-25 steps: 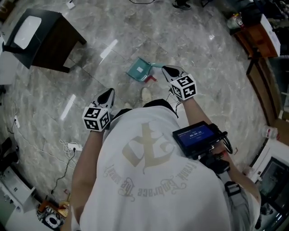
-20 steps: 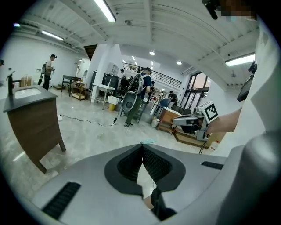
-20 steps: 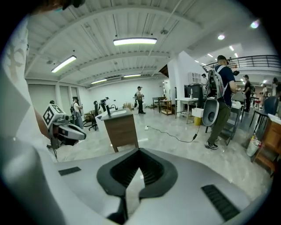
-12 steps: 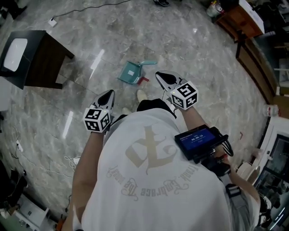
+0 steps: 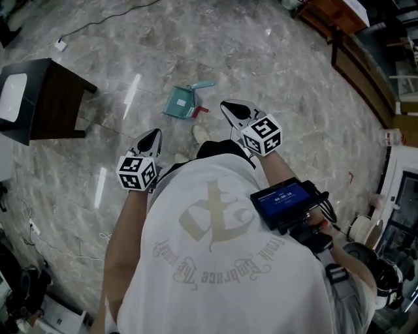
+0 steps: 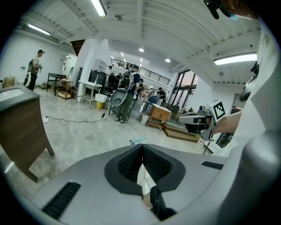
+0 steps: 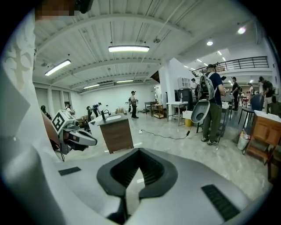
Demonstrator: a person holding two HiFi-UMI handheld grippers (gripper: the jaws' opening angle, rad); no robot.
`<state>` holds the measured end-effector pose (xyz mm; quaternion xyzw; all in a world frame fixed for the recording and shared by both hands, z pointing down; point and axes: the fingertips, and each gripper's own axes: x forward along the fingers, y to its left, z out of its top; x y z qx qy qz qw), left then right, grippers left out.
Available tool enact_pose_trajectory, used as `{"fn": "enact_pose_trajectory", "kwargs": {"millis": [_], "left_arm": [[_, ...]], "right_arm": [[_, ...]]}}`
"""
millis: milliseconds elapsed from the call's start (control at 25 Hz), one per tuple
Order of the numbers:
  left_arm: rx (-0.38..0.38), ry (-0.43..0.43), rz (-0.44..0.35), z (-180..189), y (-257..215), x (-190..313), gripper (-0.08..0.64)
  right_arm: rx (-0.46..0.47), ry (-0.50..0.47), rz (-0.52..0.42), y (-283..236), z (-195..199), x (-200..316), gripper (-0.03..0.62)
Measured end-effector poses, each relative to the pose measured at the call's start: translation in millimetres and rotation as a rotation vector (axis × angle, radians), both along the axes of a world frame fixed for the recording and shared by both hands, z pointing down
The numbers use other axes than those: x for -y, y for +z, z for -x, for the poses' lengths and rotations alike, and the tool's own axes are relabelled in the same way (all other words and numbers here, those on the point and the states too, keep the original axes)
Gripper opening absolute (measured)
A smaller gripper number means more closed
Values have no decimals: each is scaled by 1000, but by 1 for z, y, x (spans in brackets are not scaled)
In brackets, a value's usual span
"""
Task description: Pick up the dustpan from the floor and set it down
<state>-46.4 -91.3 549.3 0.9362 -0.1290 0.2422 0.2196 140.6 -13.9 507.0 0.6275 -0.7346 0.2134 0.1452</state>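
The teal dustpan (image 5: 180, 103) lies flat on the marble floor ahead of me, its pale handle (image 5: 203, 84) pointing up and to the right. Its handle (image 6: 138, 140) peeks just over the jaws in the left gripper view. My left gripper (image 5: 155, 132) hovers below and left of the pan, shut, with nothing in it. My right gripper (image 5: 226, 105) hangs to the right of the pan, clear of it, shut and empty. Each gripper view shows the other gripper: the right gripper (image 6: 198, 120) and the left gripper (image 7: 78, 136).
A small red item (image 5: 202, 110) lies against the pan's near right corner. My shoe (image 5: 200, 134) stands just below it. A dark side table (image 5: 49, 101) sits at the left and wooden furniture (image 5: 339, 16) at the top right. A cable (image 5: 98, 25) crosses the floor. People (image 6: 127, 94) stand farther off.
The head view has swung, so the dustpan and table sit further left in the picture. The right gripper has lifted a little and shifted left. Both stay shut and empty.
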Motion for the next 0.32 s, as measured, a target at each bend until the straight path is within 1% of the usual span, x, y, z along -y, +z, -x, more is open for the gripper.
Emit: {"fn": "enact_pose_trajectory", "kwargs": {"millis": [160, 320], "left_arm": [[11, 13, 11, -2, 6, 2, 12], [13, 22, 11, -7, 11, 3, 12]], "right_arm": [[-19, 16, 5, 1, -4, -1, 15], [-18, 28, 6, 5, -10, -1, 15]]}}
